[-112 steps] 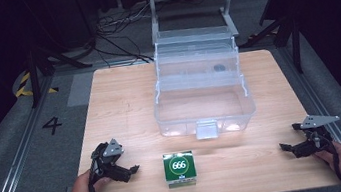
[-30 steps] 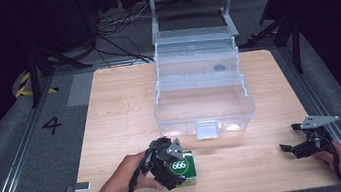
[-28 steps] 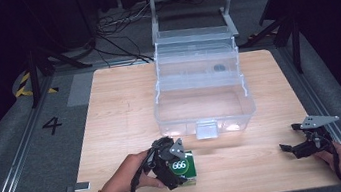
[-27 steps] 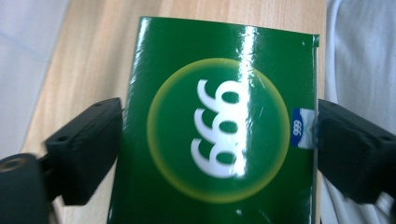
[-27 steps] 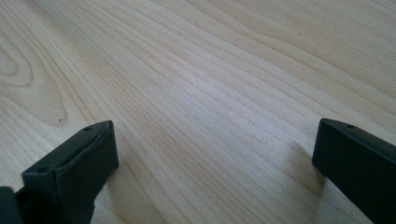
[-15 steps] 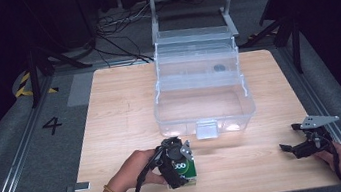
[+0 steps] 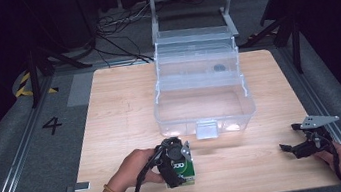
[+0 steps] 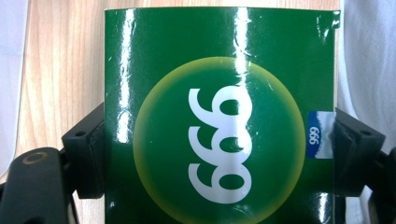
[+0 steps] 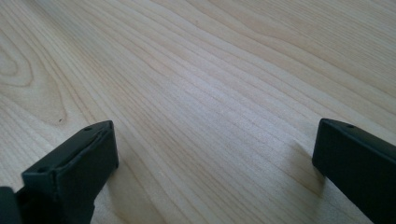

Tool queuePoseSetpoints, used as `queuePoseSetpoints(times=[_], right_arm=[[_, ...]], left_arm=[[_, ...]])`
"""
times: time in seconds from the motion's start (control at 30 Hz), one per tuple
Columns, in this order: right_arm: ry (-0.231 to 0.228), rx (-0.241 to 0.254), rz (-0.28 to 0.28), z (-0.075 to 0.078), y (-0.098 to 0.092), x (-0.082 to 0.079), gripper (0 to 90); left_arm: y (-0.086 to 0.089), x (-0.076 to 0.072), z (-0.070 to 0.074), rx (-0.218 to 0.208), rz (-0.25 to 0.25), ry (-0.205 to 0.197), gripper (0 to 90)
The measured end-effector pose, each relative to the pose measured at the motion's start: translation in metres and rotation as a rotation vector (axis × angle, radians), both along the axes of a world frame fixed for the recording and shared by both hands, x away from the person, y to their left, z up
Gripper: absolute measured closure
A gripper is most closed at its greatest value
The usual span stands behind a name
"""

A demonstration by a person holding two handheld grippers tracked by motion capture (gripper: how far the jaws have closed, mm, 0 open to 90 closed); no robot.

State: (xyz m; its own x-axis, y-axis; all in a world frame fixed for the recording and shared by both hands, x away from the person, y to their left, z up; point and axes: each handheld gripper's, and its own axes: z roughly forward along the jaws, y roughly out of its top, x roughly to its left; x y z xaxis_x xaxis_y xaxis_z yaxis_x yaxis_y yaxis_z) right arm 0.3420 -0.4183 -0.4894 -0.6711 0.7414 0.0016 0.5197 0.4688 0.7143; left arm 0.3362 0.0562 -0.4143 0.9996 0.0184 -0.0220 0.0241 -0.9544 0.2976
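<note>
While the right gripper (image 7: 292, 148) sits parked near the table's (image 7: 113, 134) right front corner as it did in the earlier pictures, jaws wide apart over bare wood with nothing between them, the left gripper (image 7: 181, 167) has crossed from the left front edge to the green box (image 7: 184, 167). The box lies flat near the front edge, just in front of the clear plastic case (image 7: 202, 99), which stands open with its lid up.

Left gripper view: the green box (image 8: 219, 116), marked 666, sits squarely between the two black jaws, one against each long side. Jaws have just been closing on it. Both pads meet the box edges with no gap visible, so I read this as a grip taken, or very nearly.

Box position on the table: same spot as a few seconds ago, apparently not lifted yet.

Judgement: approach and closing are done; lift comes next. The open case is the likely destination. Glossy cardboard, gripped across its width; the walls may bow if squeezed harder.
</note>
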Motion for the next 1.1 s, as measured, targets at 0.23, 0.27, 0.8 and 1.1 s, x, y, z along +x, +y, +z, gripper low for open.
queuePoseSetpoints(times=[0.23,0.27,0.8,1.1], right_arm=[[-0.001,0.000,0.002,0.000,0.000,0.000,0.6],[0.001,0.000,0.001,0.000,0.000,0.000,0.6],[0.000,0.000,0.008,0.000,0.000,-0.001,0.6],[0.000,0.000,0.008,0.000,0.000,-0.001,0.6]], left_arm=[[0.010,0.002,0.000,-0.015,0.011,-0.008,16.2],[0.012,0.002,0.000,-0.015,0.012,-0.009,16.3],[0.025,0.016,0.021,-0.086,0.041,-0.055,16.4],[0.034,0.029,0.054,-0.096,0.050,-0.089,16.6]])
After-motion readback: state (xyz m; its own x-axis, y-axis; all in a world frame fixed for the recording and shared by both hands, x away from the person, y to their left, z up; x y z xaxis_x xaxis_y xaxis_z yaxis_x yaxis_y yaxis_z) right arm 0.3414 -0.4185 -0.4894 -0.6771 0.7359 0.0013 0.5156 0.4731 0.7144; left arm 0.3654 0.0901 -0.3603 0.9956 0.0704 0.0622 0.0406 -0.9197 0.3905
